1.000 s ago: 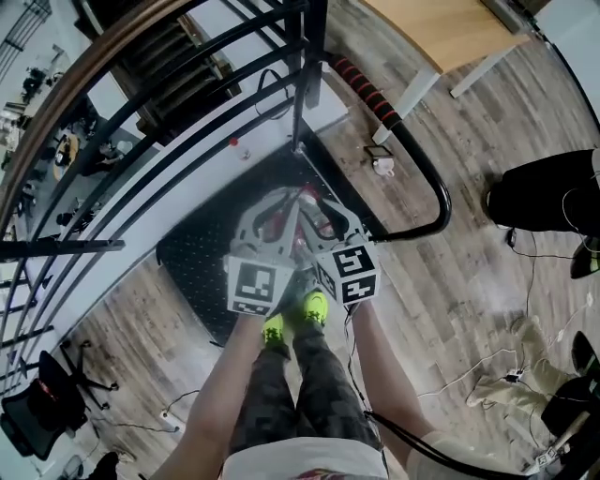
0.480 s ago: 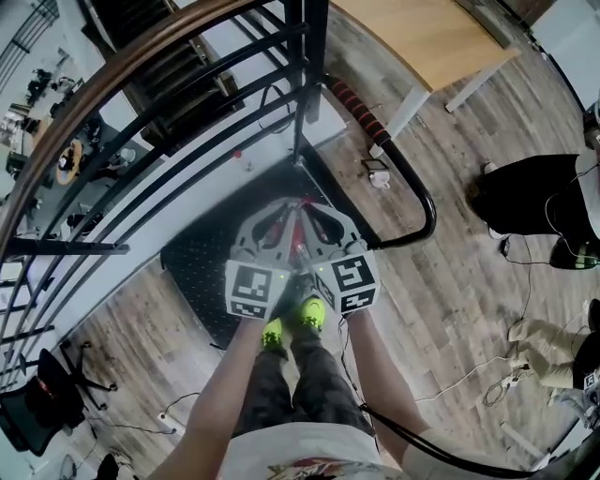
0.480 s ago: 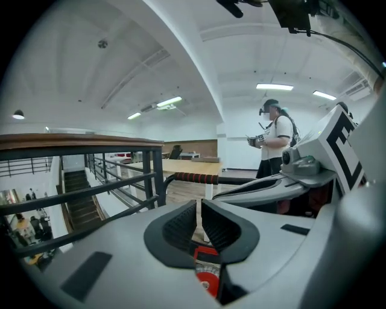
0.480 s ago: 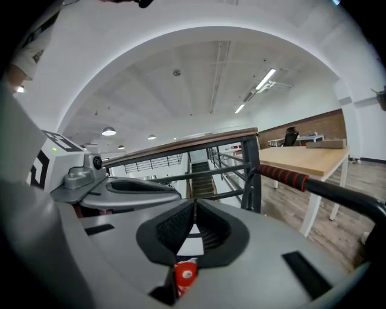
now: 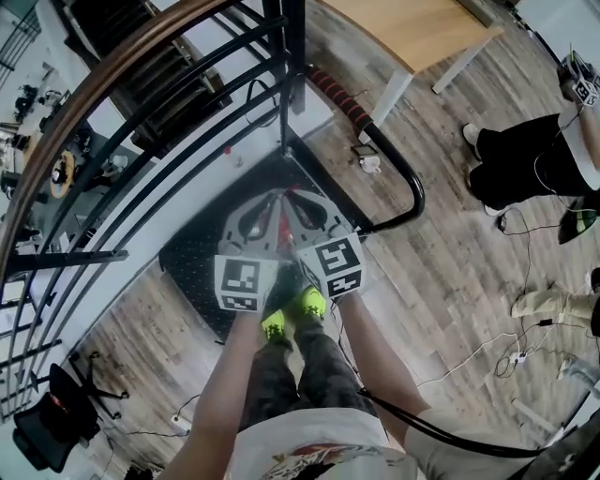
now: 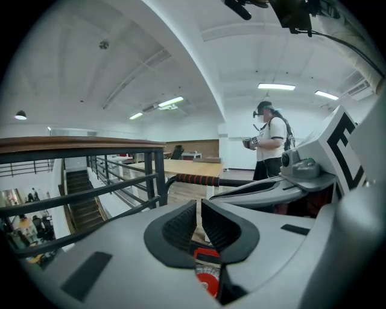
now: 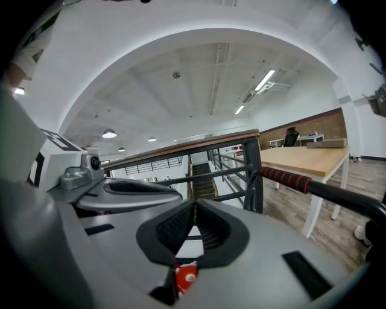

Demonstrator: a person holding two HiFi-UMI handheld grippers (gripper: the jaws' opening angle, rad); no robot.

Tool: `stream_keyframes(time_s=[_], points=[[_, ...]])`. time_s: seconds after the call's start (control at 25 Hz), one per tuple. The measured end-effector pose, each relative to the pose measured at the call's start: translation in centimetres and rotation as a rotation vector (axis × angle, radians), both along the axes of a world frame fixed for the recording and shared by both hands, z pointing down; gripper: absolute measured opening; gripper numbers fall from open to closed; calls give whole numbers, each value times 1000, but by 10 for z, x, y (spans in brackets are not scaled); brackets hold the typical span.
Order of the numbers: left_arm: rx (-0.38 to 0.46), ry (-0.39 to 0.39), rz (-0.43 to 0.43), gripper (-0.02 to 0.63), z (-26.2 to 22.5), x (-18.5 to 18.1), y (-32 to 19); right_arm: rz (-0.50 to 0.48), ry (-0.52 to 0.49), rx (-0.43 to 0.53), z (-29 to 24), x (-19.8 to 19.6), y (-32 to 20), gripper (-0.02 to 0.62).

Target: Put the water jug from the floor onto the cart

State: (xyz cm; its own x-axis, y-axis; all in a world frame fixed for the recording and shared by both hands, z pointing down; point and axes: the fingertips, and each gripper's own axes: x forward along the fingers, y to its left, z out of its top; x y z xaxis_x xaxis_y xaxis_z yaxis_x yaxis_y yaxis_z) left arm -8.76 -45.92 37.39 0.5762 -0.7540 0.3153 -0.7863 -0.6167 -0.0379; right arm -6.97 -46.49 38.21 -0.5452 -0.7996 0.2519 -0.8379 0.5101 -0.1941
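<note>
In the head view my two grippers are held side by side above the black cart deck (image 5: 192, 258), in front of my green shoes. The left gripper (image 5: 268, 202) and the right gripper (image 5: 298, 199) hide most of what lies under them. Only a thin red strip (image 5: 290, 193) shows between their tips. In the left gripper view the left gripper (image 6: 198, 208) has its ribbed pads nearly together with nothing between them, and a red part (image 6: 208, 283) shows below. The right gripper (image 7: 194, 220) is shut and empty, with a red part (image 7: 184, 276) beneath. The jug itself is not clearly visible.
The cart's black handle (image 5: 401, 183) with a red-and-black grip (image 5: 339, 97) curves to the right. A dark railing (image 5: 169, 141) and a stairwell run along the left. Beyond stand a wooden table (image 5: 422, 28), another person (image 6: 268, 142), floor cables (image 5: 487, 347) and a small white object (image 5: 370, 165).
Both grippers have risen a little towards the camera and still sit side by side over the cart. The pale shape seen between their fingers a second ago no longer shows.
</note>
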Motion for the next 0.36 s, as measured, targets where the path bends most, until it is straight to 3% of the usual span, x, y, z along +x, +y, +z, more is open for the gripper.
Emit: stream_keyframes(time_s=[0.36], points=[[-13,-9,8,34,7,12,10,-5,-11,-16,8,11,12,29]])
